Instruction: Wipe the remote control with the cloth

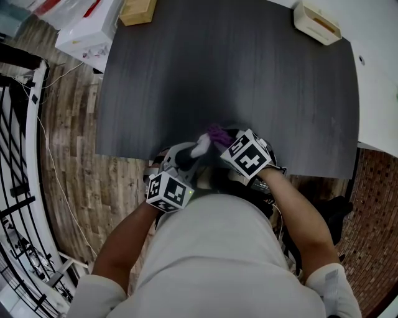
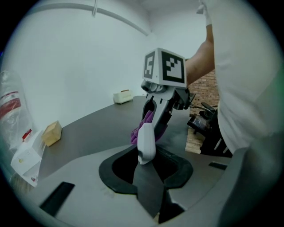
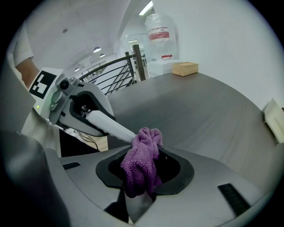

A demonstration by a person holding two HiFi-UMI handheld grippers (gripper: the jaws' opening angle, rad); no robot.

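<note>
No print can be read. The red label on the plastic bag (image 3: 160, 33) is too small to make out, and the marker cubes carry only black-and-white squares.

Your left gripper (image 2: 145, 170) has its jaws partly closed on the near end of the white remote control (image 2: 146, 139), which slants up and away from it. Your right gripper (image 3: 140, 188) points steeply down with its jaws clamped on the bunched purple cloth (image 3: 141, 164). The top of the cloth presses against the remote's far tip.

In the head view both forearms reach forward from your body. The two grippers meet just over the near edge of the dark grey table (image 1: 230, 74). At the table's far edge sit a wooden block (image 1: 138, 11) and a cream box (image 1: 317, 23). A wood-plank floor (image 1: 68, 136) and a black railing (image 1: 15, 155) lie to your left, and white walls stand behind the table.
</note>
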